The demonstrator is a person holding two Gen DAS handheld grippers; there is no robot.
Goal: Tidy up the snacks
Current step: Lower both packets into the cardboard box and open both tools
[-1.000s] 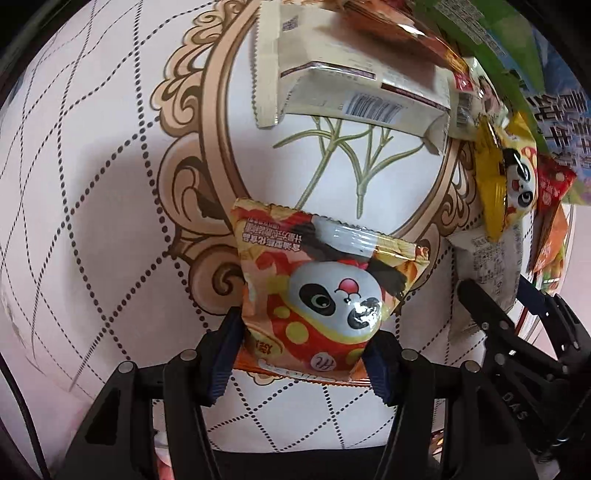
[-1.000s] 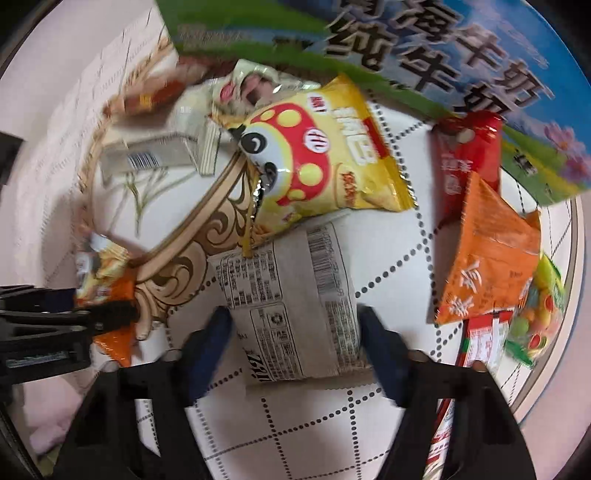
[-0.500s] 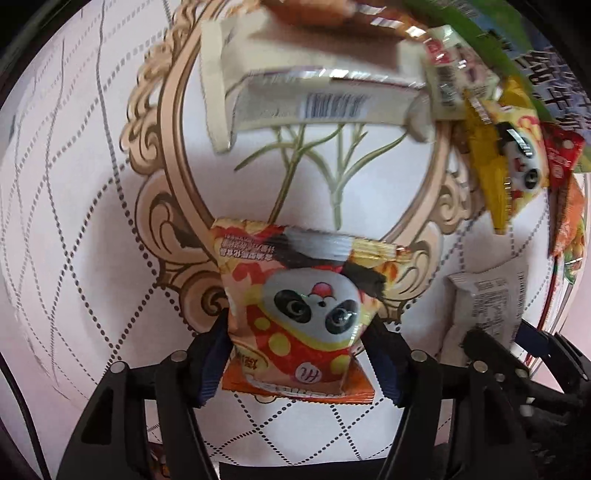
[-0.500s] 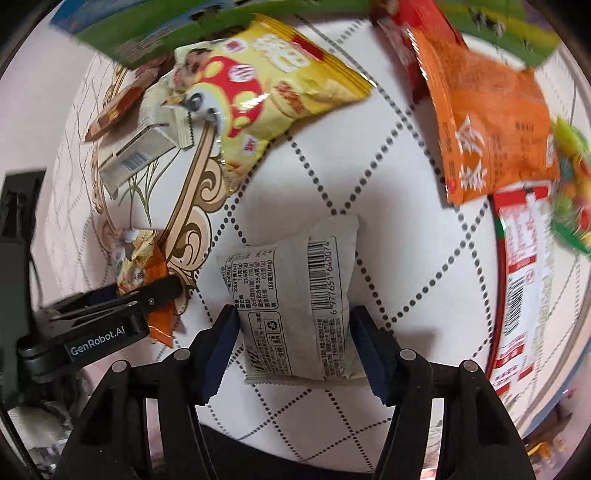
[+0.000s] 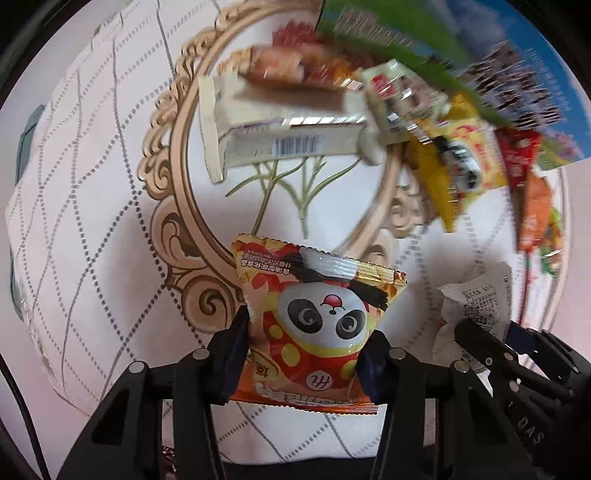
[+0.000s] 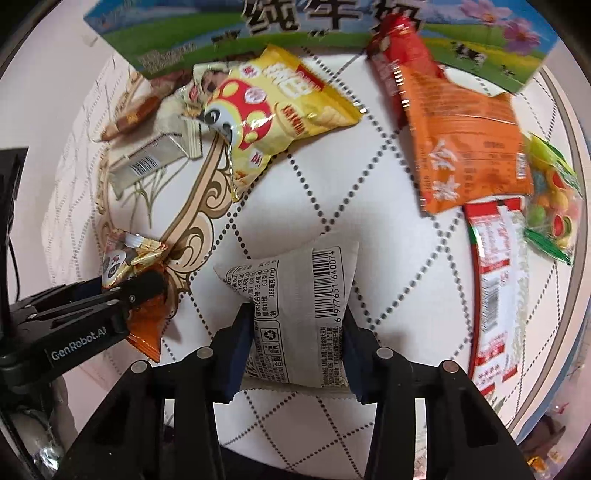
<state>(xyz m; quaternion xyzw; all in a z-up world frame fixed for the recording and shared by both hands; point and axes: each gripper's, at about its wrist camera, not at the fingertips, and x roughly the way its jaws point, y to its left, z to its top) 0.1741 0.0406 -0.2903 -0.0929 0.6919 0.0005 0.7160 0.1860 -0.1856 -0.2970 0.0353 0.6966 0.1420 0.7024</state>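
Two packets are now pinched where a second ago both lay loose between wide jaws; the left gripper is closing on the orange panda packet, its blue pads pressing the lower sides so the foil waists inward, and the right gripper is closing likewise on the grey-white barcode packet, which bulges above the pads. A moment back each packet sat flat on the patterned tablecloth with a gap on either side; that gap is gone on both, and the background has slid and blurred in the left view, so both hands appear to be carrying their catch upward. For the task this reads as two snacks secured at once and ready to be moved to wherever they are being sorted; where that is cannot be told from these views.

Just beyond the held packets the cloth is bare, with the gold oval frame printed on it. Further off lie the rest, still to be handled: a cream wrapper with a barcode inside the oval, a yellow panda bag beside it, then an orange bag, a red-and-white packet and a bag of coloured sweets toward the right. Farthest back stands a large milk carton box, touching the heap's rear edge.
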